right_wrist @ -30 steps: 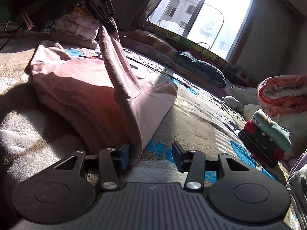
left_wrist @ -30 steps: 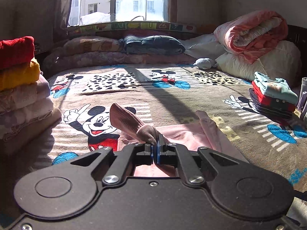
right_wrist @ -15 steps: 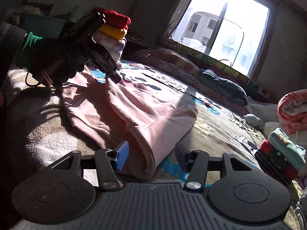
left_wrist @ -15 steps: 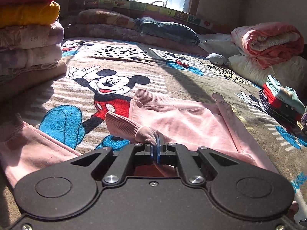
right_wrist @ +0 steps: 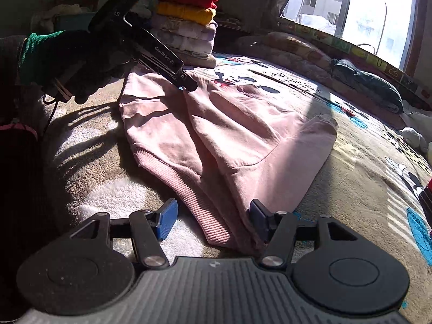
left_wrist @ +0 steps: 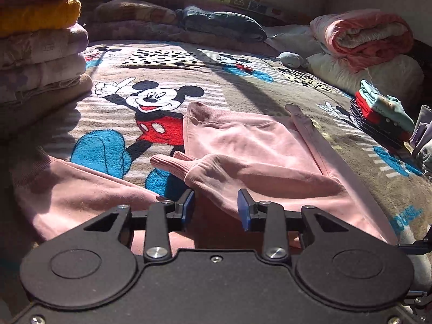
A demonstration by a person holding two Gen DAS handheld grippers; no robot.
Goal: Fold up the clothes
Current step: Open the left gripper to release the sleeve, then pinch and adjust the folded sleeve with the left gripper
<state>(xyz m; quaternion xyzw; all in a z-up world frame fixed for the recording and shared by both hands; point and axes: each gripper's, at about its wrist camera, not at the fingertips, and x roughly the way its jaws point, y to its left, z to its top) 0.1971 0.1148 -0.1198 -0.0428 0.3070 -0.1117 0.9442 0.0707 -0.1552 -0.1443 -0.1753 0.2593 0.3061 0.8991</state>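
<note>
Left wrist view: the left claw (left_wrist: 215, 205) stands apart, empty, just behind the sleeve (left_wrist: 243, 174) laid across the pink sweatshirt (left_wrist: 251, 140) on the bed (left_wrist: 243, 86). Right wrist view: the right claw (right_wrist: 212, 220), also apart, straddles the ribbed hem (right_wrist: 199, 202). Sleeve folding looks done; next, likely grip the hem and fold the body over. Farther off, a folded stack (right_wrist: 186, 24) waits.

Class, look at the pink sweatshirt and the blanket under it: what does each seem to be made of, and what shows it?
Pink sweatshirt: looks like soft matte cotton-type fleece knit; its hem band and cuff show ribbed lines. Exact fibre cannot be told.

Blanket: seems a plush, fuzzy pile, probably synthetic fleece; the cartoon print has a tufted, towel-like surface in sunlight.
</note>
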